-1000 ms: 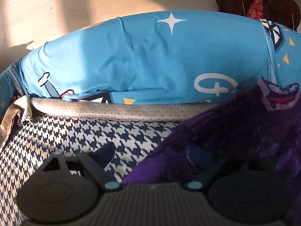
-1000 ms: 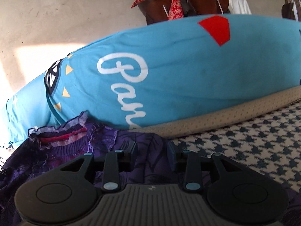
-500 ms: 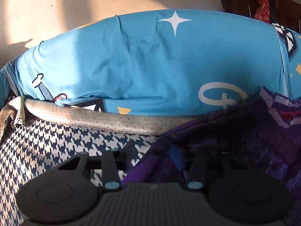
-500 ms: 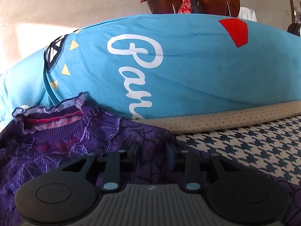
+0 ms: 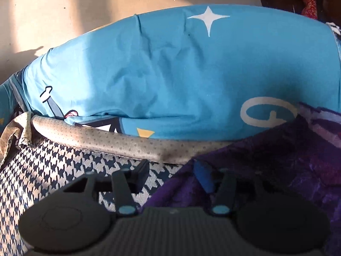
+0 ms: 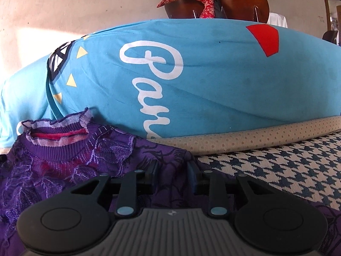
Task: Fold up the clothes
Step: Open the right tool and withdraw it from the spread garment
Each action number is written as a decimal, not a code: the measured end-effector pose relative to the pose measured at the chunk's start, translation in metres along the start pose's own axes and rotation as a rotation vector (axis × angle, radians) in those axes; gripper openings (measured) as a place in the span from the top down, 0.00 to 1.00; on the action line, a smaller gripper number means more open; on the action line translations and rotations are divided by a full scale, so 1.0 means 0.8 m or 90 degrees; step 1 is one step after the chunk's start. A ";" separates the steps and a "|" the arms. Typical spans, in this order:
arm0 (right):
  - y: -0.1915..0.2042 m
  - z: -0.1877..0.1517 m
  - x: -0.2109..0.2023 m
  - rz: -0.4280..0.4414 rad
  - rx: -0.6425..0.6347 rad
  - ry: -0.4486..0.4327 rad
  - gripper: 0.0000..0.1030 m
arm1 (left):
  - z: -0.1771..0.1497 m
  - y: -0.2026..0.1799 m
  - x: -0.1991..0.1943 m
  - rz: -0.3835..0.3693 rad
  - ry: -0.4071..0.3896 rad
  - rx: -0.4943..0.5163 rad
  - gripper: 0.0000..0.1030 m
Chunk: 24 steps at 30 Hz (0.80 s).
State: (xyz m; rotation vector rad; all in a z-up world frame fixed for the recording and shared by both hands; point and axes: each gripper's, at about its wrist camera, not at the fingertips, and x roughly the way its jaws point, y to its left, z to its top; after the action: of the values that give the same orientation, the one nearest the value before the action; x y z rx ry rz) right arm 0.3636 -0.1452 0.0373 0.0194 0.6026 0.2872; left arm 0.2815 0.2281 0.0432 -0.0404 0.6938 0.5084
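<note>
A purple lace garment [image 6: 64, 166] with a ribbed, ruffled collar [image 6: 55, 136] lies on a houndstooth mat [image 6: 287, 170]. My right gripper [image 6: 172, 168] is shut on a fold of its shoulder fabric right of the collar. In the left wrist view the same garment [image 5: 277, 166] fills the lower right. My left gripper [image 5: 172, 170] is partly closed over the garment's left edge; its right finger [image 5: 204, 177] lies on the cloth and its left finger [image 5: 140, 172] over the mat.
A big blue printed pillow [image 5: 181, 74] runs along the far side, also in the right wrist view [image 6: 202, 81]. A beige dotted mat rim [image 5: 127, 145] lies before it. A wooden chair with red cloth [image 6: 204, 2] stands behind, by a wall.
Both grippers moved forward and lower toward the pillow. The left gripper's fingers closed in from wide open around the garment's edge. The right gripper stayed shut on the fabric.
</note>
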 end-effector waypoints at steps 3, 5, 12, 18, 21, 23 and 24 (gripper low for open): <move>-0.002 0.008 -0.014 0.001 0.002 0.005 0.71 | 0.011 0.003 -0.026 -0.018 0.000 -0.006 0.47; -0.004 0.016 -0.027 -0.004 0.006 0.002 0.71 | 0.018 0.006 -0.044 -0.023 0.006 -0.013 0.44; -0.014 0.042 -0.093 -0.042 0.011 -0.007 0.71 | 0.008 -0.012 -0.099 -0.057 0.031 0.048 0.39; -0.037 0.031 -0.148 -0.050 0.056 -0.004 0.70 | -0.027 -0.010 -0.134 -0.090 0.082 0.037 0.37; -0.053 0.015 -0.172 -0.066 0.083 0.012 0.70 | -0.044 -0.002 -0.152 -0.096 0.100 0.016 0.30; -0.062 0.004 -0.188 -0.082 0.099 0.023 0.70 | -0.059 0.001 -0.161 -0.101 0.119 0.005 0.29; -0.066 -0.002 -0.197 -0.087 0.105 0.025 0.69 | -0.067 0.002 -0.165 -0.103 0.128 -0.001 0.29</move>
State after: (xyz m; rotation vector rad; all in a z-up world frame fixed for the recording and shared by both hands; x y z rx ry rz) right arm 0.2525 -0.2392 0.1180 0.1315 0.6626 0.1051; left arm 0.1623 0.1613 0.0843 -0.1492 0.8795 0.3515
